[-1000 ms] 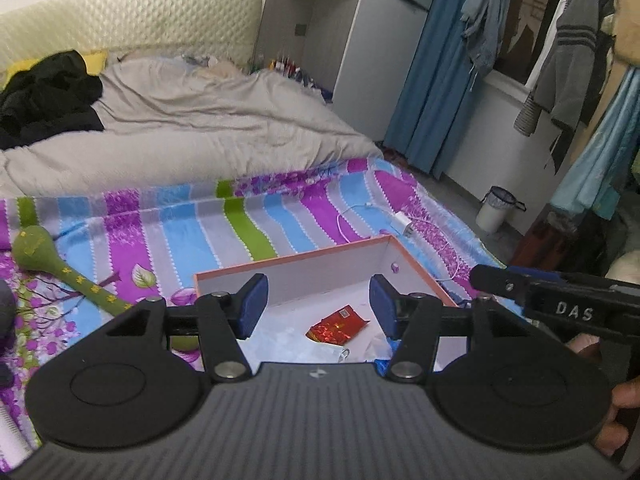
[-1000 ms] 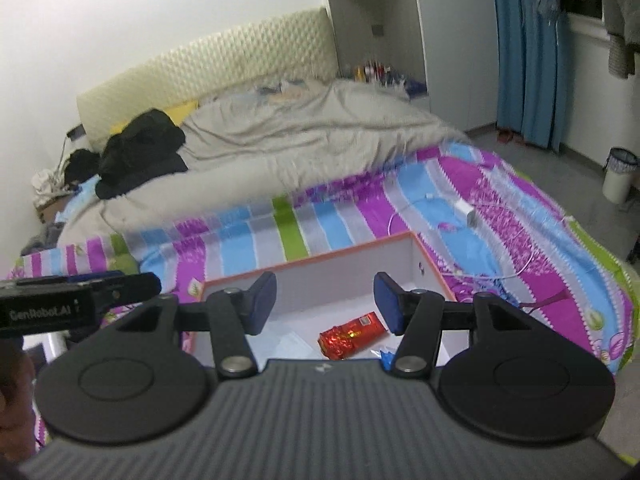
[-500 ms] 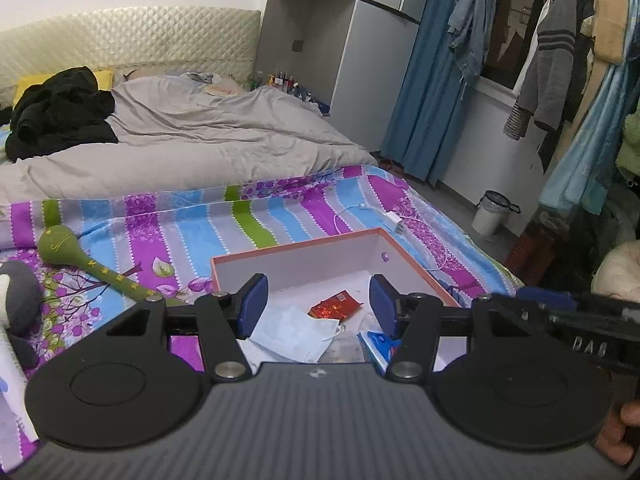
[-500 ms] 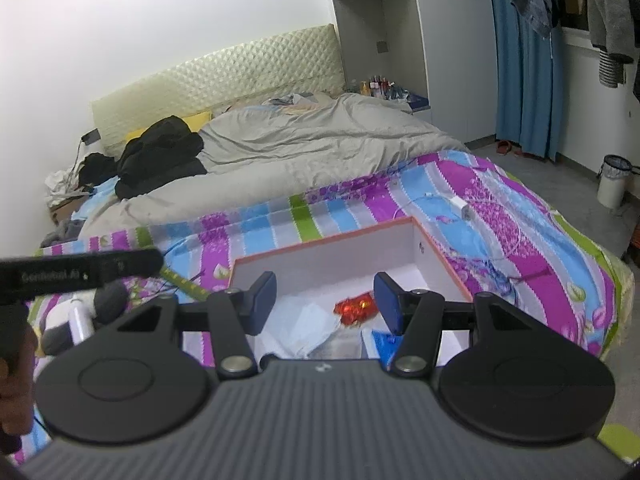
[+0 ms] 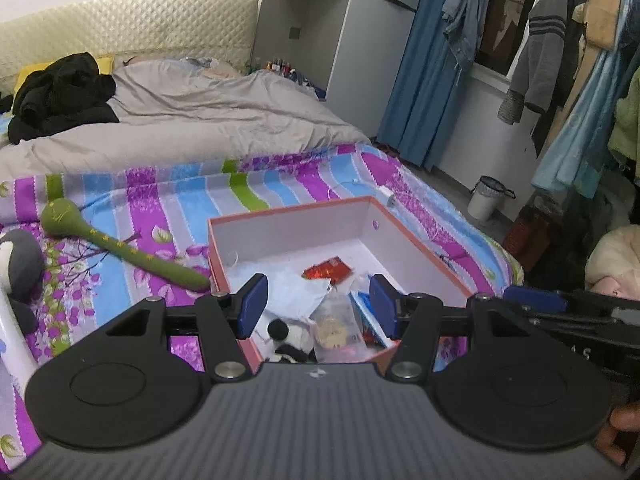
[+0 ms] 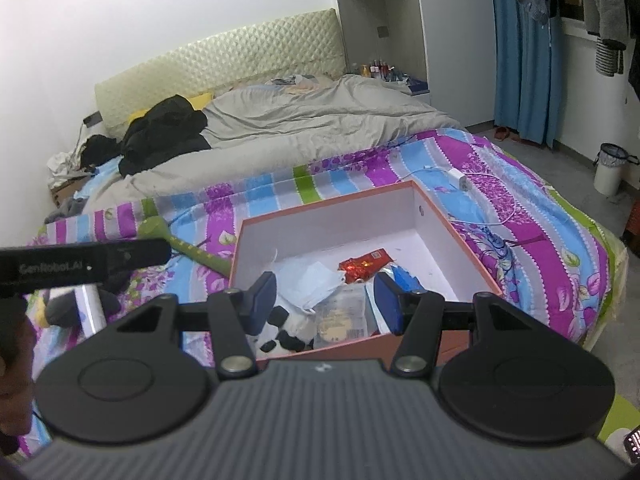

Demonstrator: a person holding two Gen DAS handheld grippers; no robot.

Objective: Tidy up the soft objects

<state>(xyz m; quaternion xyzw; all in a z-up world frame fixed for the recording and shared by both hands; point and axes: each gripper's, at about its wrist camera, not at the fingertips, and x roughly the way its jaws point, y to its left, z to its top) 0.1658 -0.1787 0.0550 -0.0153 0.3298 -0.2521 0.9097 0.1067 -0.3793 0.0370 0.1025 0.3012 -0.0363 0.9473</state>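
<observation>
Both claws hang above the near end of an open box (image 5: 294, 220) that sits on a bed with a striped sheet (image 5: 168, 200). The left claw (image 5: 316, 312) is spread wide with nothing between its blue pads (image 5: 252, 310). The right claw (image 6: 326, 302) is likewise wide and empty, its pads (image 6: 386, 300) framing the near half of the box.

Inside the box (image 6: 332, 216), white within and orange along the rim, several things lie together in the near part. A pale blue face mask (image 6: 310, 282) rests at 10 o'clock of the pile, and a red foil packet (image 6: 364, 264) lies just beyond it toward 1 o'clock. A clear bag (image 6: 340, 320) holding something tan sits at the near middle. A black-and-white plush toy (image 6: 290, 334) lies at 7 o'clock against the near wall, partly hidden by the left pad in both views. A blue packet (image 6: 404, 276) lies at 3 o'clock beside the clear bag. The far half of the box floor shows bare white.

Outside the box, at its 9 o'clock, a green stuffed stick (image 5: 120, 248) with a round head lies on the sheet, its thin end close to the box wall. Farther toward 9 o'clock a grey and white plush (image 5: 20, 264) lies at the edge of the left view.

A white charger with its cable (image 6: 460, 178) lies on the sheet past the box's far corner, at 1 o'clock. A grey duvet (image 5: 192, 120) covers the far half of the bed, with black clothing (image 5: 60, 96) heaped near the headboard.
</observation>
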